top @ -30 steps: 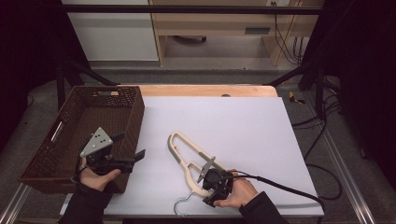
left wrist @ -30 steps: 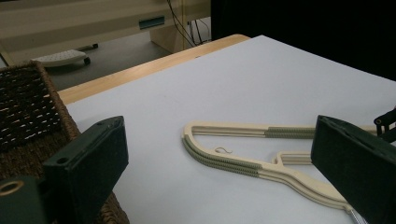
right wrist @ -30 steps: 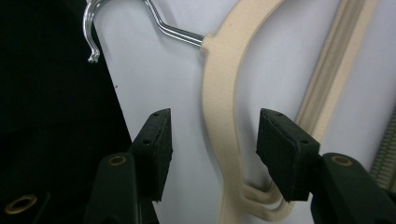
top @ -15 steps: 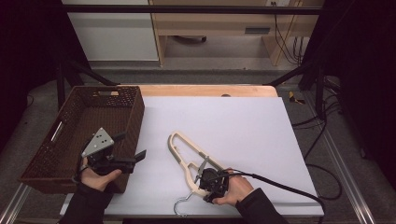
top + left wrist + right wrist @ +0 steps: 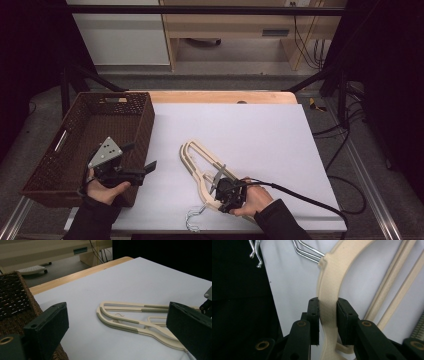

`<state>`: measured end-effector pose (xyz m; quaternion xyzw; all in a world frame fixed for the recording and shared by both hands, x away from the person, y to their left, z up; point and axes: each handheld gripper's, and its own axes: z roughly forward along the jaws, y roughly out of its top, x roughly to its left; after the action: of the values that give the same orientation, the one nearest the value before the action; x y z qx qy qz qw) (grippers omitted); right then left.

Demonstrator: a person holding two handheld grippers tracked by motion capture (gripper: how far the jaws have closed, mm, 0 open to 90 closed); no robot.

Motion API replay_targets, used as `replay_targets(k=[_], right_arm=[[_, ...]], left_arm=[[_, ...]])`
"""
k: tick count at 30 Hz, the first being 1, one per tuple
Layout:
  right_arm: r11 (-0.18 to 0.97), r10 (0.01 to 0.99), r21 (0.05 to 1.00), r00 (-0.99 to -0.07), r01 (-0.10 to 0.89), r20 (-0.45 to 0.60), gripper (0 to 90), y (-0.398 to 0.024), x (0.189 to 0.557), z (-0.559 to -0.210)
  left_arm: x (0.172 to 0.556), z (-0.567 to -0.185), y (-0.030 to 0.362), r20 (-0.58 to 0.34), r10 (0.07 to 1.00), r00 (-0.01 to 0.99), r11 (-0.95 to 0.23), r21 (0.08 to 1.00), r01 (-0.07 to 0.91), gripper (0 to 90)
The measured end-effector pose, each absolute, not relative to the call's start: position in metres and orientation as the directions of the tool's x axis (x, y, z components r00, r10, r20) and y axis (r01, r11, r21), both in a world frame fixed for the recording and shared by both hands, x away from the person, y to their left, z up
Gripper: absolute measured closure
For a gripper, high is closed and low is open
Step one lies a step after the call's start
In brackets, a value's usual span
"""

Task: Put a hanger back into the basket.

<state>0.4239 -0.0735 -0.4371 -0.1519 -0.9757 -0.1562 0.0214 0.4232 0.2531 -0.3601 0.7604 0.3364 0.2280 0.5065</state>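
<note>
R gripper (image 5: 328, 315): jaws just closed in, now pinching cream hanger (image 5: 329, 287) at curved neck, one pad each side of plastic. Metal hooks (image 5: 308, 251) just ahead of jaw tips, up-left in right gripper view. Straight bars of stacked hangers off beside R jaw. Hanger flat on white table cover (image 5: 250, 130), near front edge; dark floor past that edge beside L jaw in that view.

L gripper (image 5: 117, 332): jaws spread wide, nothing btwn them but bare cover; hangers lie ahead, well beyond tips, closer to its R jaw. Brown wicker basket (image 5: 100, 125) hard by its L jaw, gripper at basket's near corner.

Surroundings: wood table edge (image 5: 220, 96) past cover at far side, grey floor, pale wood furniture (image 5: 240, 30) at back, black frame bars, cables (image 5: 345, 150) down R side.
</note>
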Motion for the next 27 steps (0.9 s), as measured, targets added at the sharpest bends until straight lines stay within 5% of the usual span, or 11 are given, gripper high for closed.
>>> replay_targets(k=[27], right_arm=[[0.888, 0.261, 0.372, -0.963, 0.269, 0.072, 74.8, -0.093, 0.429, -0.394]], left_arm=[[0.421, -0.357, 0.254, 0.017, 0.733, 0.68, -0.265, 0.927, 0.263, 4.1]])
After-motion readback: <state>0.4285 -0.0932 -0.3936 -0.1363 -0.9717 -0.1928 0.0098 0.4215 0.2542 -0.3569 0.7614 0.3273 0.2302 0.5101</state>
